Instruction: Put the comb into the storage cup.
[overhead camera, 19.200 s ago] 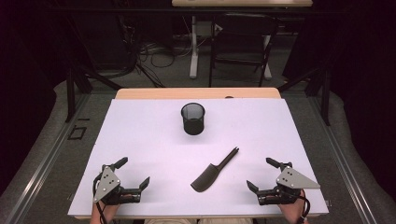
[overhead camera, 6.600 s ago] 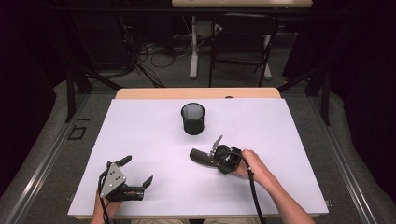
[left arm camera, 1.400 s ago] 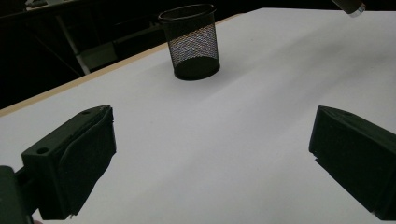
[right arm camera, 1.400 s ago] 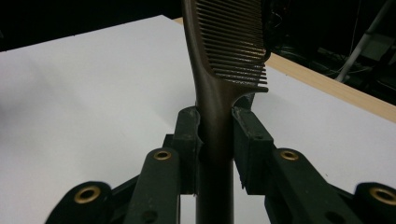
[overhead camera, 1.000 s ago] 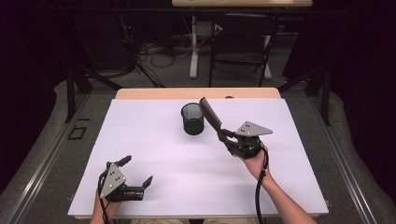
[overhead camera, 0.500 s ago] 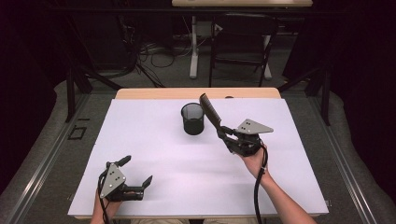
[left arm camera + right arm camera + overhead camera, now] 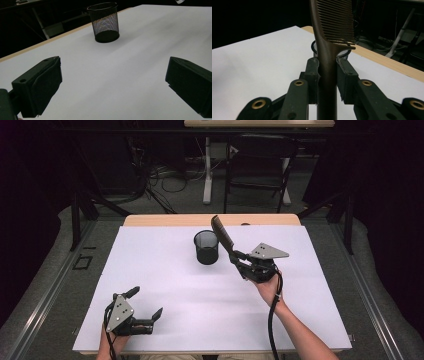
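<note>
While the left gripper [image 7: 145, 319] rests low on the near-left part of the white table cover [image 7: 165, 285], its jaws stand wide apart with nothing between them, and from its own view only bare white sheet lies between the two black pads [image 7: 46, 82]. Farther in and to the right, the right gripper [image 7: 239, 261] is held up off the sheet and is clamped on the handle of a dark comb [image 7: 223, 235], the pads pressing on either side of the narrow stem just below where the teeth begin. That comb [image 7: 329, 37] looks like thin hard plastic: light, stiff along its spine, smooth enough to twist or slide in a loose grip, and with fine teeth that would bend or snap if squeezed. Taking it by the plain handle, as here, is the sound choice, since the flat sides of the stem give the pads something to bear on and the teeth stay clear. Its toothed end rises up and away from the hand, tilted toward the black mesh cup [image 7: 206, 247], which stands upright beyond it near the far middle of the cover. From above, the comb's tip seems to hang above or just beside the cup's rim, though the angle makes it hard to say which; the cup itself looks light and could tip if the comb knocks its wall
</note>
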Demonstrator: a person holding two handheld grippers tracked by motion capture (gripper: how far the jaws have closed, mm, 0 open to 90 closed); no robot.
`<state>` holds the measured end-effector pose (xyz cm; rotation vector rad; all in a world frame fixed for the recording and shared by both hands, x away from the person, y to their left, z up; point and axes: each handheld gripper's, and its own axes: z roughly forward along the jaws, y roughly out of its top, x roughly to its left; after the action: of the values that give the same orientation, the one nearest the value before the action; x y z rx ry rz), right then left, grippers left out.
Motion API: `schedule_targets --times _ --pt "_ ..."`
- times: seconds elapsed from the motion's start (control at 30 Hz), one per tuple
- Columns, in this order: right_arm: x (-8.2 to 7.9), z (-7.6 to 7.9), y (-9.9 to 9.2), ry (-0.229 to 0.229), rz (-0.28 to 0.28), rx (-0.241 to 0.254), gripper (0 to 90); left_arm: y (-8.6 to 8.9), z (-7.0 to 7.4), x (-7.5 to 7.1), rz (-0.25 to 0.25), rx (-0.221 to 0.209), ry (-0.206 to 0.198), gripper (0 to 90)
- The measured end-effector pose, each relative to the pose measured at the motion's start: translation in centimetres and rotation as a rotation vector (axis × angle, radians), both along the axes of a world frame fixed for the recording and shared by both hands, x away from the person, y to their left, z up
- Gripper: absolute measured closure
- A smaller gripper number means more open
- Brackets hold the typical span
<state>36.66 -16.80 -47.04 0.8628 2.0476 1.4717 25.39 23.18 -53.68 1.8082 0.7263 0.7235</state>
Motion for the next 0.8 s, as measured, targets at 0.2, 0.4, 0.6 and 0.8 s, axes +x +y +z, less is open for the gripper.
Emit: schedule_targets --times 0.2,0.4,0.6,0.8 --pt "0.3 0.3 0.4 -0.023 -0.001 0.008 72.8 0.0 0.0 0.0 0.0 0.003 0.0 0.9" --pt "1.0 0.5 0.7 -0.035 -0.011 0.035 72.8 0.1 0.0 0.0 0.004 0.0 0.005 0.9" --pt "1.4 0.8 1.0 -0.051 -0.017 0.046 72.8 0.0 0.0 0.0 0.001 0.0 0.004 0.9" --pt "1.9 1.0 1.3 -0.055 -0.018 0.053 72.8 0.0 0.0 0.0 0.002 -0.001 0.005 0.9"
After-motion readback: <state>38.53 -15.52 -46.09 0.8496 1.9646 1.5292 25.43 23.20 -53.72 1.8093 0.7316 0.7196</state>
